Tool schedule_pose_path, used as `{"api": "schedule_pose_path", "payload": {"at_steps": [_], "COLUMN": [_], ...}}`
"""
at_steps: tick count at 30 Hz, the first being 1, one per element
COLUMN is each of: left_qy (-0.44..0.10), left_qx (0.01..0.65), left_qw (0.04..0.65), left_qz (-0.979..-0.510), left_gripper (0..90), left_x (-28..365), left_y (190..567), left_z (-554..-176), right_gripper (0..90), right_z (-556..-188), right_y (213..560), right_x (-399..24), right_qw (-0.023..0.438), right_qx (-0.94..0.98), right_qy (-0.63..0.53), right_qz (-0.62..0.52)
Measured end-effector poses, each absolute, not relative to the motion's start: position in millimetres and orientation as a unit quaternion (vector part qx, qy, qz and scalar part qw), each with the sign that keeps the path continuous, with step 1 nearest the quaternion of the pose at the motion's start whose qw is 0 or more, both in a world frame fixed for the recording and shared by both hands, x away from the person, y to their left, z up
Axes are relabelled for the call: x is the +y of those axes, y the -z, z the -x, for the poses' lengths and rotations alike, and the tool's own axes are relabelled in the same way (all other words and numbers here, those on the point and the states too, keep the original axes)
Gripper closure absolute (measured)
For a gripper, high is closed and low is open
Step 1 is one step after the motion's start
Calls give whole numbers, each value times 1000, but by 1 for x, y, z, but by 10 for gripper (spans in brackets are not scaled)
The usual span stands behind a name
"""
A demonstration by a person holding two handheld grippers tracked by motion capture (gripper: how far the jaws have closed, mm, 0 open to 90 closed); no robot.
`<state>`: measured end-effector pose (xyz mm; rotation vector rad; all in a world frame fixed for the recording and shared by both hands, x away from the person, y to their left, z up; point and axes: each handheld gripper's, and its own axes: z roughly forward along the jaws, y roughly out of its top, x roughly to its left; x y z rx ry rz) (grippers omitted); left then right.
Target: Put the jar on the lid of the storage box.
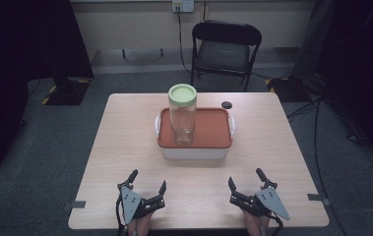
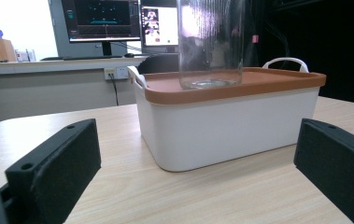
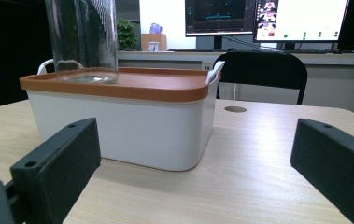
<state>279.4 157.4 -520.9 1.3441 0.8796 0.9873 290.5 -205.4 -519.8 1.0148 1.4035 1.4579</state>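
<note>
High view: box [image 1: 195, 150] mid-table, near edge bare.

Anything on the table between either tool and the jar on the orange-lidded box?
Nothing visible. Left tool and right tool rest open near the table's front edge, with bare wood up to the white box. The jar stands upright on its orange lid. A small black disc lies behind the box.

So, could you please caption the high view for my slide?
Clear jar standing on the orange-lidded white box, both open grippers resting near the table's front edge.
</note>
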Motion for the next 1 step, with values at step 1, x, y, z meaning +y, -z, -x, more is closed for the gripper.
{"api": "schedule_pose_path", "payload": {"at_steps": [1], "left_qy": [-420], "left_qx": [380], "left_qw": [589], "left_qz": [-576], "left_gripper": [1], "left_x": [158], "left_y": [521], "left_z": [-280], "right_gripper": [7], "right_z": [-290], "right_y": [520], "right_x": [-205], "right_qw": [425], "right_qx": [561], "right_qy": [-583], "right_qz": [-406]}}
